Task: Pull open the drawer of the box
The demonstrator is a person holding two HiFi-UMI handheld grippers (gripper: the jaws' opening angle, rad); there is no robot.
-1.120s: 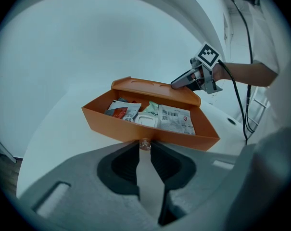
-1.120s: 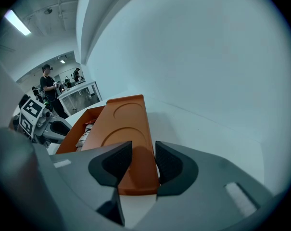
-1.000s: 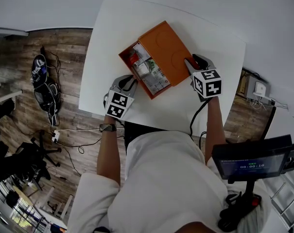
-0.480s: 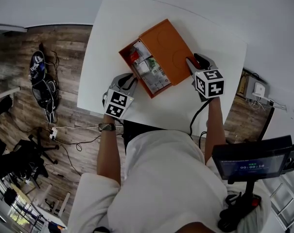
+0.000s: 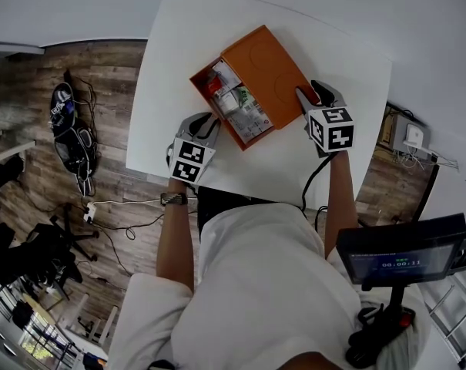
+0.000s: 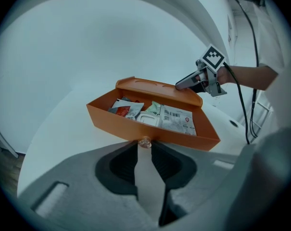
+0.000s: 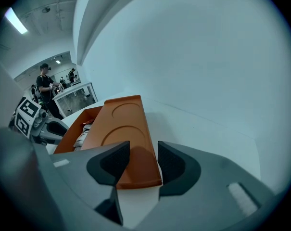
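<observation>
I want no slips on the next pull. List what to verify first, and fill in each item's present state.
1. Left gripper shut on the drawer knob: ok.
2. Right gripper bracing the orange box: cannot tell; its jaws stand apart over the box's end.
3. Drawer partly out: ok.
4. Packets lying below the drawer rim: ok.

From overhead the left claw point(image 5: 208, 127) hides the knob point(image 6: 145, 142) of the drawer point(image 6: 131, 125). Print on the packets point(image 6: 176, 119) is too small to read. The right claw point(image 7: 144, 150) covers the near corners of the box point(image 7: 123, 124).
</observation>
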